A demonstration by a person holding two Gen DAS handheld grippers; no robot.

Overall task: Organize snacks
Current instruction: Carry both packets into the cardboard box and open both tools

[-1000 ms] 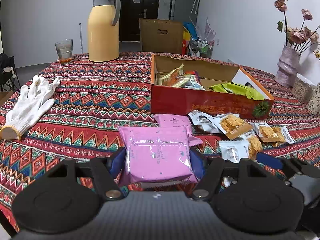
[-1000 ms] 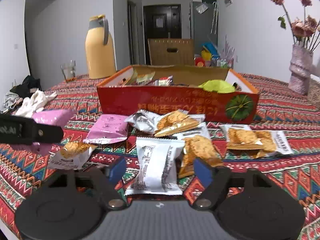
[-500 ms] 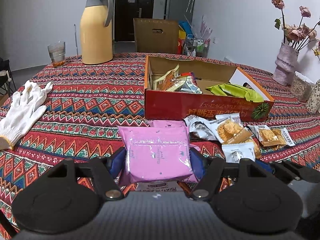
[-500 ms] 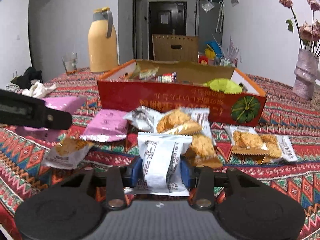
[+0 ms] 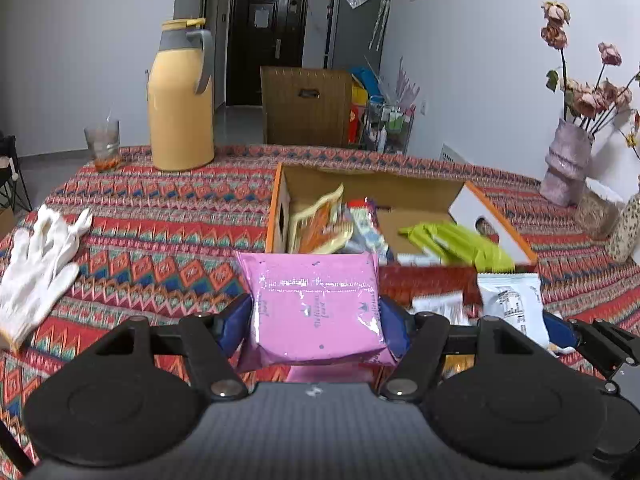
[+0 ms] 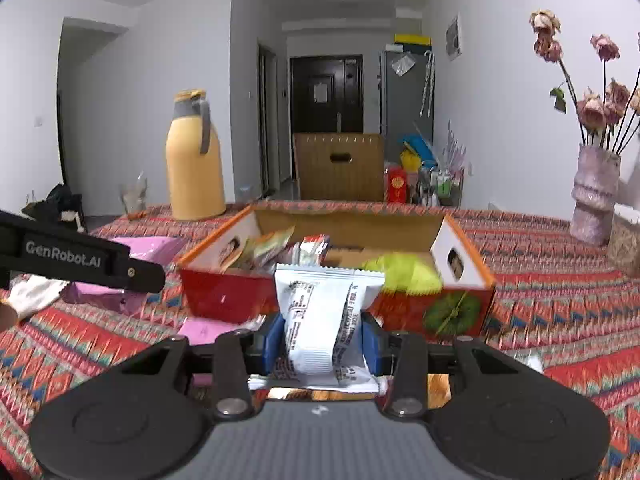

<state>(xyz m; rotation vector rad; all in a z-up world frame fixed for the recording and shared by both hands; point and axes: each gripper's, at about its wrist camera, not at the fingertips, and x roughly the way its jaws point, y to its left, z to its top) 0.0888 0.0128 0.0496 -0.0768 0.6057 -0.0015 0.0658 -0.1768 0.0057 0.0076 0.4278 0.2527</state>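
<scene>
A: What do the jaws hold?

B: The left gripper point(image 5: 316, 316) clamps a pink pack point(image 5: 316, 304) at about half width. The right gripper point(image 6: 320, 340) has just closed narrow on a white pack point(image 6: 324, 320). Both packs hang just before the box point(image 6: 460, 312).

A: And progress?

B: Partway, I judge. Several snacks lie inside the box; another pink pack point(image 6: 208, 328) lies on the bench point(image 5: 160, 248) before the box.

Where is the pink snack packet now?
In the left wrist view the pink snack packet is clamped in the left gripper, raised in front of the red snack box.
</scene>
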